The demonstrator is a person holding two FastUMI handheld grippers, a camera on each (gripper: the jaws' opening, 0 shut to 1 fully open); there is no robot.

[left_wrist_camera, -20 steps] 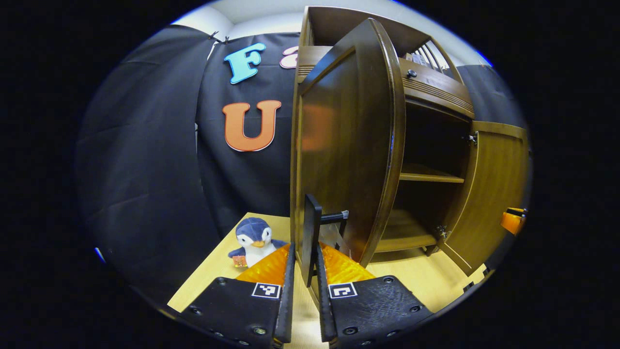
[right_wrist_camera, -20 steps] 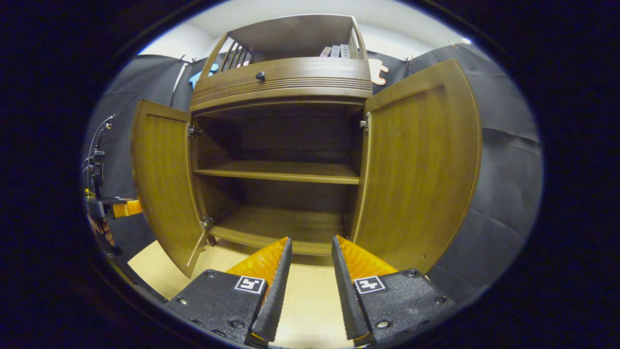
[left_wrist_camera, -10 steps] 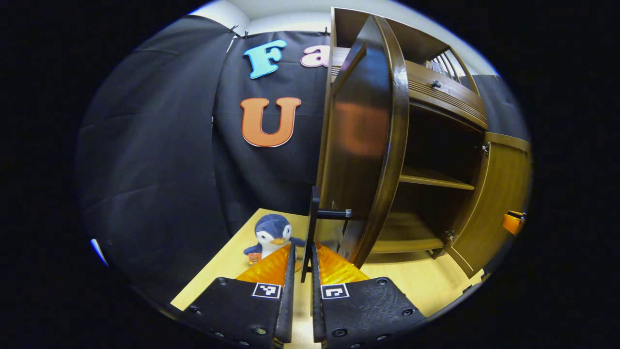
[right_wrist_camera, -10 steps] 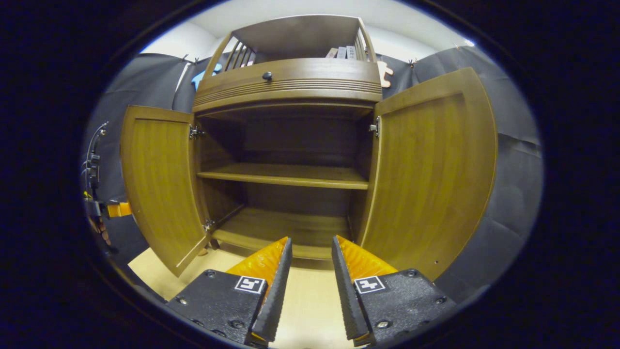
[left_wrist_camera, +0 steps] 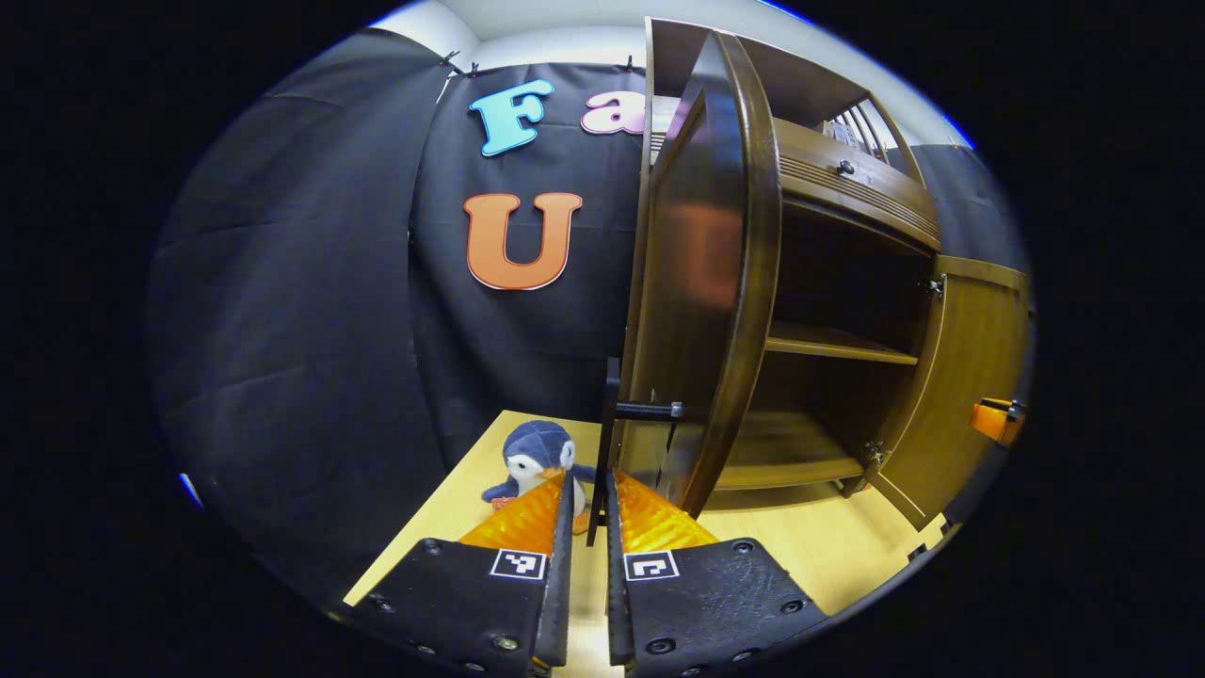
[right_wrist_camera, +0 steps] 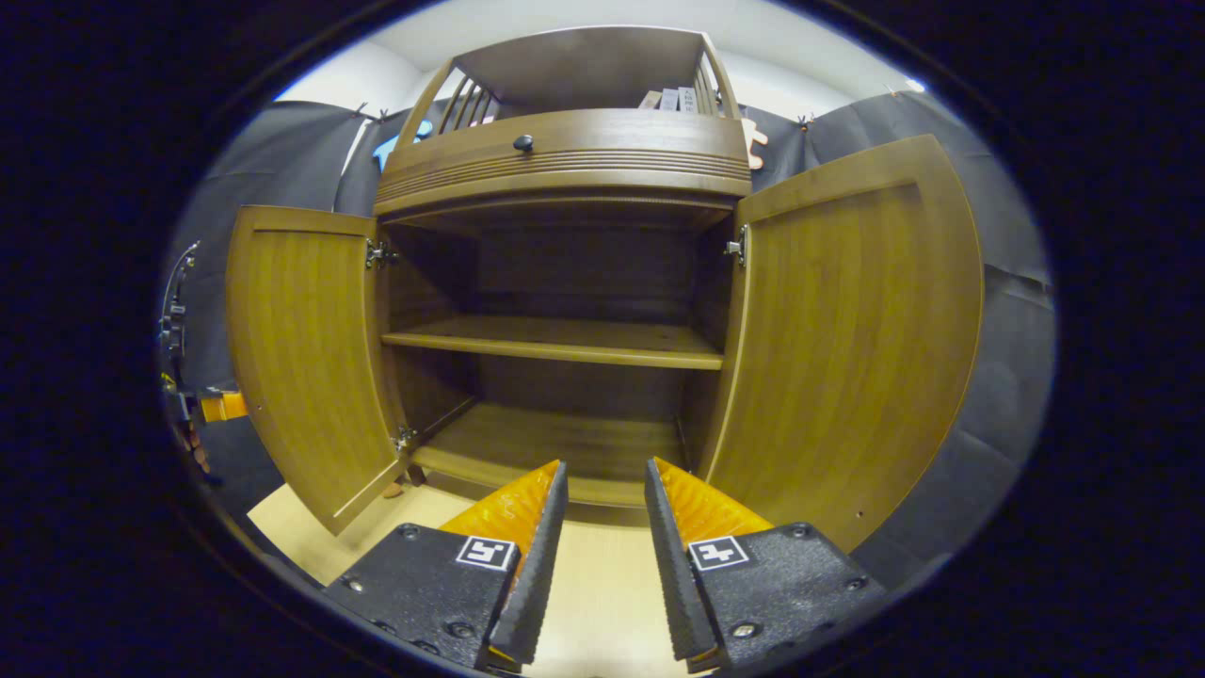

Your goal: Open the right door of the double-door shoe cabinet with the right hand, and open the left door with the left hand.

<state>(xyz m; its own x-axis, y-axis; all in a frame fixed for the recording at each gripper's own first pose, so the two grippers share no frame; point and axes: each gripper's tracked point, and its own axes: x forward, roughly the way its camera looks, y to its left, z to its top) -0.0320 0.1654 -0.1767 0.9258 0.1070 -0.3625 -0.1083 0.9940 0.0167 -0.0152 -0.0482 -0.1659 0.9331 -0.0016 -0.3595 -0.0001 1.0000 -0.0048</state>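
Left gripper view: penguin toy [left_wrist_camera: 538, 460] beside left door [left_wrist_camera: 701, 282]

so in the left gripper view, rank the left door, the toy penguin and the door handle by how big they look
1. left door, by far the largest
2. toy penguin
3. door handle, thin; close to the penguin in apparent size, and it sits nearer the camera, so that order is unsure

A pale wooden counter [left_wrist_camera: 828, 556] carries the shoe cabinet [right_wrist_camera: 565, 169] and, well to its left beside the black cloth, a small plush penguin [left_wrist_camera: 535, 452] sitting upright
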